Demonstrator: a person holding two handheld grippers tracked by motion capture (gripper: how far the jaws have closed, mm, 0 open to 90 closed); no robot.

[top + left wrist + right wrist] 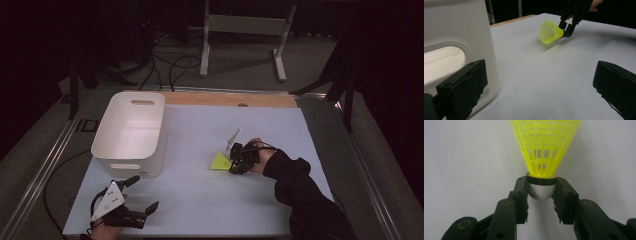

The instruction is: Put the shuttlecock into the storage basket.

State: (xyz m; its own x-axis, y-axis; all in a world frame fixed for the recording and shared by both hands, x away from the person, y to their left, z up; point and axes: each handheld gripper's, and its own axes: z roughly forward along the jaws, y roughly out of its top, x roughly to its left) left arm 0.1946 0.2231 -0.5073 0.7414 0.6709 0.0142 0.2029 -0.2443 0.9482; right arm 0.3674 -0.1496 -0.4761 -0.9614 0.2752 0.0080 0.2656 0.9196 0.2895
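A: Any readable text?
B: Small label low on the white bin's (pixel 461 30) wall, print too blurred to read.
A: Anything else?
B: Dark marks on the floor left of the table (pixel 200 200), not legible either.

High view dim, room behind almost black; pale blue-grey counter (pixel 200 200) lit evenly from above, dark vignette at corners. Left gripper view: near black fingers (pixel 461 92) soft, translucent yellow plastic shuttlecock (pixel 550 32) glowing, faint shadow under it. Right gripper view sharpest, bright, no glare, soft shadow beneath the shuttlecock's white cork; slight overall softness throughout
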